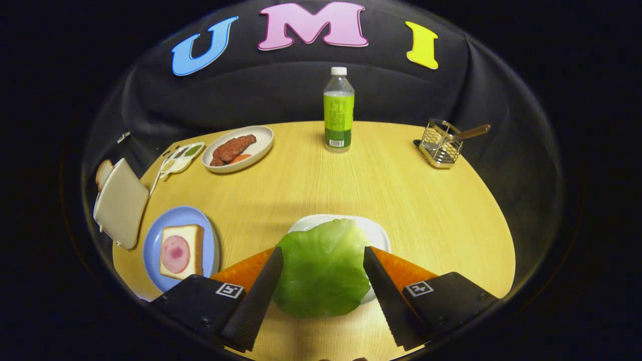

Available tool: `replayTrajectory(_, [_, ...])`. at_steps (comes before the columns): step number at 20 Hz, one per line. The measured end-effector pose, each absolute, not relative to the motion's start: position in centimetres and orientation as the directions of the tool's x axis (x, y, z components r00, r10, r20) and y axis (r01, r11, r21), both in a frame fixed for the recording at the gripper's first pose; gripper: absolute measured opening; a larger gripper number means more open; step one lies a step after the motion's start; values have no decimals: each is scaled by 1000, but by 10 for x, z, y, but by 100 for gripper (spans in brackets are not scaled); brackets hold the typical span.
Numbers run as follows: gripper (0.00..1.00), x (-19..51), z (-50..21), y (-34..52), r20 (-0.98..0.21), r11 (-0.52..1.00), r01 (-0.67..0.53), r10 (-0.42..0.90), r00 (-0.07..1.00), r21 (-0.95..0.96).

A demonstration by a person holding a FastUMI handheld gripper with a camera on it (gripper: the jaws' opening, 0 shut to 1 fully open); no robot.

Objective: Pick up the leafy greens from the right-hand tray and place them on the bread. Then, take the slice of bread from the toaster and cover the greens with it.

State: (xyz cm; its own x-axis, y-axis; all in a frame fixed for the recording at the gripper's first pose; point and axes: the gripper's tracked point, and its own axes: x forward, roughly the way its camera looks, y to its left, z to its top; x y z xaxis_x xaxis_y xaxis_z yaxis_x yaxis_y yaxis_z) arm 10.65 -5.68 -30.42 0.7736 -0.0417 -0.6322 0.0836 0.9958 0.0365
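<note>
Gripper (323, 255) spread wide, fingers flanking leafy greens (323, 273).

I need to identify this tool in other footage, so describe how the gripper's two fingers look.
The gripper has two flat, wedge-shaped black fingers with finely ribbed inner faces. Each finger has an orange panel on its outer side and sits on a black block carrying a small square black-and-white marker.
</note>
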Motion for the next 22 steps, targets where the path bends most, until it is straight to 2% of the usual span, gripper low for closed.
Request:
replayTrajectory(5, [100,107,-334,-58,-689,988,131,-42,723,77])
replayTrajectory(7, [96,109,-337,-64,-692,991,126,-63,719,41])
replayTrajectory(8, [88,106,-337,-64,-700,993,113,-68,711,18])
replayTrajectory(11, [80,107,-337,-59,-703,997,73,-48,710,6])
replayTrajectory(12, [69,108,-337,-58,-701,998,68,-46,711,3])
replayTrajectory(14, [54,109,-337,-57,-706,998,55,-37,707,3])
replayTrajectory(15, [54,106,-335,-61,-705,997,76,-53,708,2])
replayTrajectory(16, [18,109,-335,-62,-701,994,103,-55,711,26])
replayTrajectory(18, [15,108,-337,-60,-705,994,102,-37,708,51])
replayTrajectory(20, [7,108,-335,-58,-717,989,107,-5,697,98])
replayTrajectory(22, [6,107,-332,-57,-731,985,108,25,682,134])
